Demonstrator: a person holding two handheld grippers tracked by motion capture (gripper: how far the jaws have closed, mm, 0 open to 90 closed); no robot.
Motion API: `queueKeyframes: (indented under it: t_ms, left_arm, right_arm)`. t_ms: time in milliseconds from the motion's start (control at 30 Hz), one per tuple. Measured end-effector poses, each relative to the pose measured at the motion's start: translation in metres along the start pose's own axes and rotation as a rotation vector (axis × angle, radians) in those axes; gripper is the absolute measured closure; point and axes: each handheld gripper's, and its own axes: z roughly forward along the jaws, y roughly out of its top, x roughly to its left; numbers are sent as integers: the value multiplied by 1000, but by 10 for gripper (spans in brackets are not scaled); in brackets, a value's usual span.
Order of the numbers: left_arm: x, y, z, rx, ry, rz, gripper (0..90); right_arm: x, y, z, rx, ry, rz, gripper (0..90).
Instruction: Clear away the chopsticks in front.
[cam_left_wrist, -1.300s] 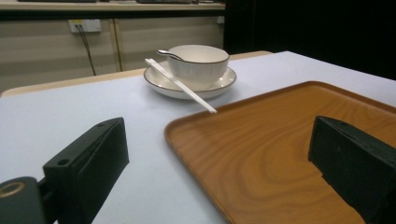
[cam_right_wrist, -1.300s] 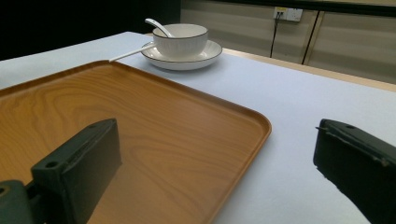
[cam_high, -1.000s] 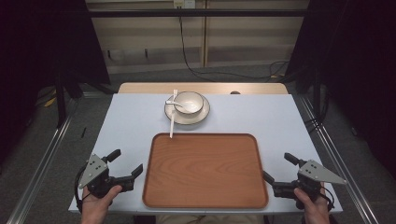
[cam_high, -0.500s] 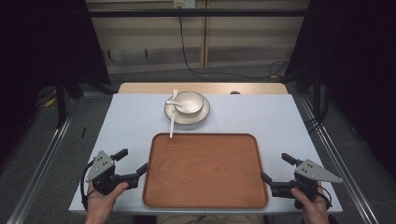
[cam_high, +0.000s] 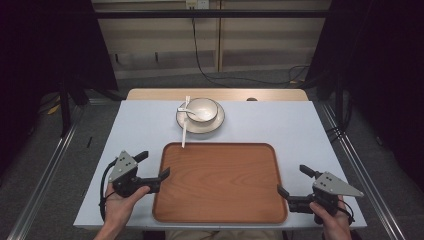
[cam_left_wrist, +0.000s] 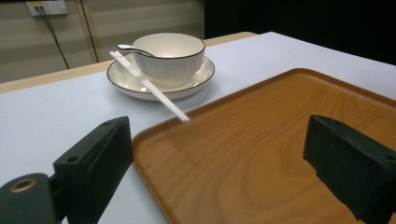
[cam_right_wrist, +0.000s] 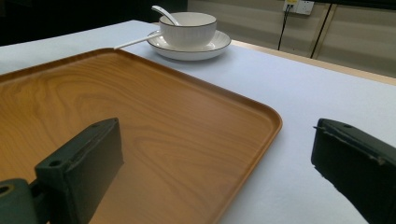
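Observation:
A brown wooden tray (cam_high: 220, 182) lies at the table's near middle. Behind it a white bowl (cam_high: 201, 109) sits on a saucer (cam_high: 216, 122), with a spoon (cam_left_wrist: 128, 47) resting inside. White chopsticks (cam_high: 184, 130) slant from the saucer down to the tray's far rim. My left gripper (cam_high: 153, 165) is open and straddles the tray's left rim (cam_left_wrist: 154, 135), one jaw over the table and one over the wood. My right gripper (cam_high: 295, 181) is open too, straddling the right rim (cam_right_wrist: 275, 122) near the front corner. Neither holds anything.
The pale table top (cam_high: 280, 130) is bare to the left and right of the saucer. A wooden strip (cam_high: 150, 94) runs along its far edge. Metal rails (cam_high: 360, 165) flank the table, and cables (cam_high: 210, 75) lie on the floor behind.
My left gripper has moved forward and right, up to the tray's left rim. My right gripper has edged slightly left toward the right rim. Tray and dishes are unmoved.

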Motion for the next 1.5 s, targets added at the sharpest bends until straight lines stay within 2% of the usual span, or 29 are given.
queueKeyframes:
  t_ms: [67, 300, 400, 500, 600, 667, 767, 833, 867, 900, 1000, 1133, 1200, 1333, 1367, 1433, 1500]
  left_arm:
    - [0, 4, 6, 0, 16, 1, 94]
    - [2, 11, 26, 27, 7, 8, 95]
    - [3, 14, 31, 18, 29, 32, 103]
    - [6, 18, 36, 37, 42, 44, 122]
    - [10, 21, 43, 38, 39, 37, 136]
    - [12, 23, 48, 33, 32, 16, 139]
    - [13, 27, 56, 51, 31, 46, 139]
    - [13, 28, 59, 52, 29, 45, 139]
    - [13, 31, 64, 50, 29, 25, 140]
    - [14, 32, 67, 45, 17, 29, 140]
    - [17, 35, 73, 55, 16, 32, 156]
    - [23, 39, 82, 38, 55, 14, 158]
    - [24, 40, 84, 43, 49, -4, 157]
    - [23, 44, 90, 53, 35, 13, 158]
    - [24, 45, 92, 56, 36, 28, 173]
    - [26, 47, 96, 52, 43, 8, 187]
    - [29, 48, 102, 72, 57, 12, 187]
  right_arm:
    - [0, 0, 0, -4, 3, -1, 19]
    - [2, 0, 1, -7, 6, -2, 19]
    - [2, 0, 2, -7, 6, 3, 20]
    - [1, 0, 1, -6, 6, 3, 20]
    - [2, -1, 2, -6, 6, 3, 19]
    - [2, 0, 2, -8, 5, 4, 19]
    - [2, -1, 2, -6, 2, 4, 20]
    - [1, -1, 2, -9, 3, 5, 20]
    - [1, -1, 2, -9, 2, 11, 20]
    - [1, -1, 1, -7, 3, 9, 20]
    - [1, -1, 2, -9, 8, 6, 26]
    - [2, 0, 4, -6, 20, 2, 29]
    - [3, 0, 4, -6, 17, -5, 29]
    - [3, 0, 4, -2, 21, -3, 29]
    - [2, 0, 4, -3, 24, -4, 29]
    - [3, 0, 4, -4, 27, -4, 29]
    - [3, 0, 4, -1, 27, -6, 29]
